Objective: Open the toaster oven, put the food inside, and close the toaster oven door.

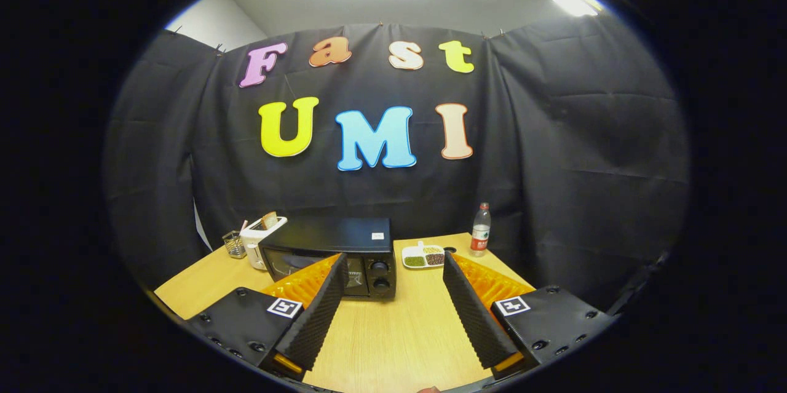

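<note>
A glass (233, 244) and toaster (261, 239) are seen leftmost, then the closed toaster oven (332, 254), just beyond the wide-open, empty gripper (393, 258). The food dish (423, 256) and bottle (480, 230) could be knocked during a careless reach.

Gripper (393, 258) fingers (473, 313) spread wide over wooden table (393, 331), closed toaster oven (363, 251) just beyond, nothing between them.

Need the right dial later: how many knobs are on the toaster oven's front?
2 knobs, stacked on the toaster oven panel: upper knob, lower knob. The open gripper finger may hide others.
</note>
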Demonstrator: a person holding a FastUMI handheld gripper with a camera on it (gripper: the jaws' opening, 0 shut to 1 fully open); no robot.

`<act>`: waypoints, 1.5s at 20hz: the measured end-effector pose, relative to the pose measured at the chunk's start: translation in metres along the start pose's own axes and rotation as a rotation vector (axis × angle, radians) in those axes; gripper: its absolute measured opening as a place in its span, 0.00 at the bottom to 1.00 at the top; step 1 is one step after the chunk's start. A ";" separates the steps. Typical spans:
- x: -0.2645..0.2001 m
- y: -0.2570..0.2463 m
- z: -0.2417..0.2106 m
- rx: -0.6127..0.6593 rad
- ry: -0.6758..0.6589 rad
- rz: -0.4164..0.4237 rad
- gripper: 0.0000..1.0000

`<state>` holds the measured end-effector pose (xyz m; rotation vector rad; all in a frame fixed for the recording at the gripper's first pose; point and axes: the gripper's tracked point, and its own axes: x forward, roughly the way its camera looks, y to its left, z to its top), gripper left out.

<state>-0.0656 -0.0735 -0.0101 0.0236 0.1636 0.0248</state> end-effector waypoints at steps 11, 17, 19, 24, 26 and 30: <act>-0.016 -0.081 0.048 0.009 -0.079 -0.039 0.98; -0.005 -0.081 0.054 0.000 -0.078 0.005 0.98; -0.004 -0.078 0.058 -0.010 -0.082 0.017 0.98; -0.007 -0.063 0.066 -0.012 -0.095 0.061 0.98; -0.007 -0.059 0.067 -0.023 -0.103 0.070 0.98; -0.007 -0.052 0.066 -0.023 -0.098 0.079 0.98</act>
